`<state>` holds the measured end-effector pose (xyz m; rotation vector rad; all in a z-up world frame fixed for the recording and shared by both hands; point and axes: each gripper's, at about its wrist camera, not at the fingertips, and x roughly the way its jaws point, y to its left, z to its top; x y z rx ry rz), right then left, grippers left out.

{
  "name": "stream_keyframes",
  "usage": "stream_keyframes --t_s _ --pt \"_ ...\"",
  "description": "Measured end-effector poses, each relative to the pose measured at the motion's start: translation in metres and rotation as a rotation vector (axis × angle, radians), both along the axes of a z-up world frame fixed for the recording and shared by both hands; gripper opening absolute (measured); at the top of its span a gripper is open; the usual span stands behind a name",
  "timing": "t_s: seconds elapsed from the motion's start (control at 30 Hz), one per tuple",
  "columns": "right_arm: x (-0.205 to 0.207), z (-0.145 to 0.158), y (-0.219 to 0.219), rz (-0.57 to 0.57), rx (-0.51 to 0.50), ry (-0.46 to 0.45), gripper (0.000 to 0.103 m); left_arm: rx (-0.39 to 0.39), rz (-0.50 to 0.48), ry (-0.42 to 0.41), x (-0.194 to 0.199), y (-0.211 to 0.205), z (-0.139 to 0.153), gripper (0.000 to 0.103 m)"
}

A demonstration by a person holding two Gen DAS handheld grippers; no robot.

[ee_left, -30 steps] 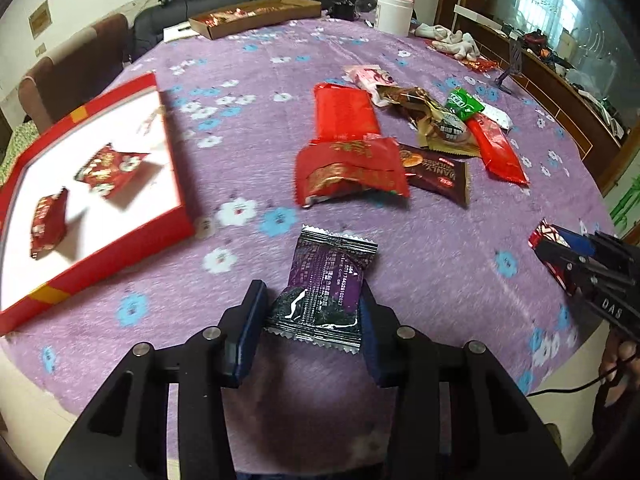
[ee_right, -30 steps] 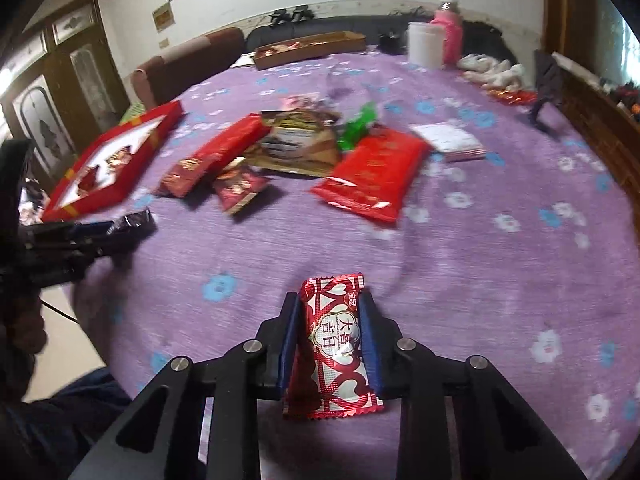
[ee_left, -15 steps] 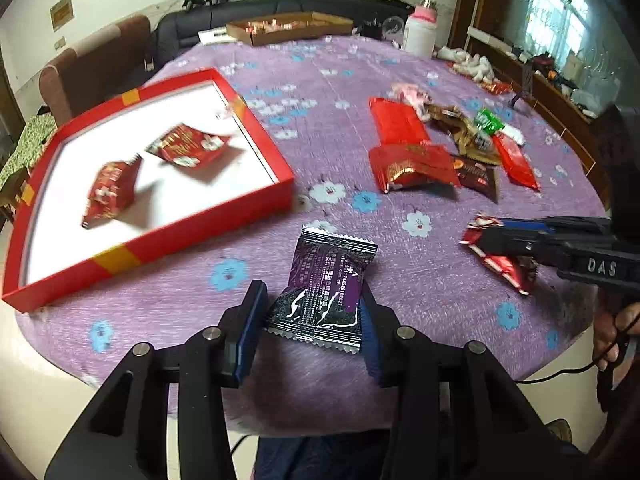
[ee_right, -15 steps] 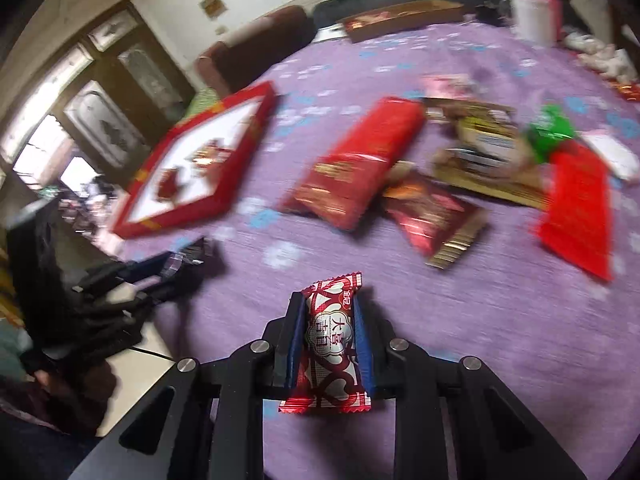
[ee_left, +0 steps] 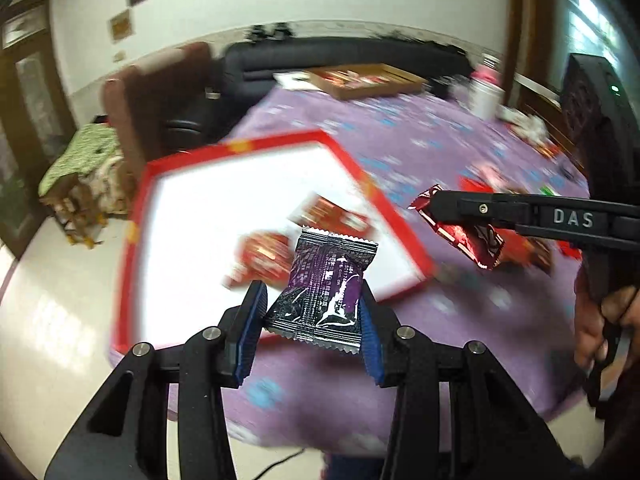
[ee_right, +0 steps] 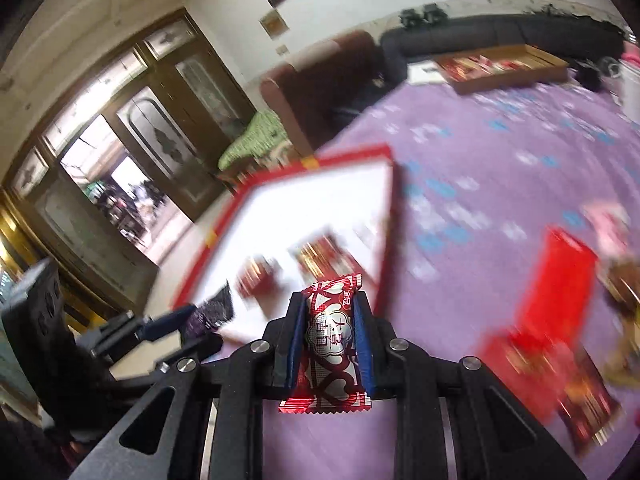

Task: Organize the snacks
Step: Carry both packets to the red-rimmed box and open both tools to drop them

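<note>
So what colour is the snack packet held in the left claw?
Dark purple and black, with silver crimped ends: the snack packet shows best in the left wrist view.

Both views daylit, fairly bright. Light enters via window (ee_left: 592, 36) top right in left view, glass doors (ee_right: 132, 168) at left in right view. White tray (ee_left: 192, 216) floor blown out, glare. Heavy motion blur on bkgd: tray rim, tablecloth (ee_right: 500, 152), loose snacks smeared. Held purple pack (ee_left: 326, 290) and red pack (ee_right: 330, 344) sharp, foil glints. Fisheye bends walls, door frames; dark vignette at corners.
</note>
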<state>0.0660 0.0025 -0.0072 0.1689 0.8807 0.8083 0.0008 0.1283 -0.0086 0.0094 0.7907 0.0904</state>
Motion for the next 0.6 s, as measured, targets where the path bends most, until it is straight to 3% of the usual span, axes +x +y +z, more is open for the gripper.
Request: stream_keyframes --t_s 0.13,0.2,0.27,0.33,0.4,0.47,0.6 --pt "0.019 0.006 0.033 -0.025 0.037 -0.026 0.028 0.001 0.086 -0.002 0.026 0.031 0.007 0.043" --pt "0.023 0.006 0.035 -0.021 0.067 -0.022 0.038 -0.018 0.140 -0.007 0.035 0.043 0.008 0.043" --pt "0.022 0.006 0.024 -0.034 0.125 -0.027 0.047 -0.025 0.188 -0.014 0.038 0.050 0.008 0.064" --pt "0.016 0.007 0.008 -0.066 0.097 -0.068 0.047 -0.047 0.225 -0.044 0.035 0.051 0.007 0.067" --pt "0.005 0.006 -0.016 -0.103 0.056 -0.110 0.048 -0.077 0.218 -0.097 0.033 0.041 0.006 0.068" --pt "-0.002 0.001 -0.039 -0.135 0.037 -0.124 0.050 -0.095 0.193 -0.116 0.039 0.029 0.005 0.076" --pt "-0.029 -0.010 -0.092 -0.216 -0.023 -0.152 0.052 -0.131 0.115 -0.137 0.069 -0.011 -0.005 0.077"
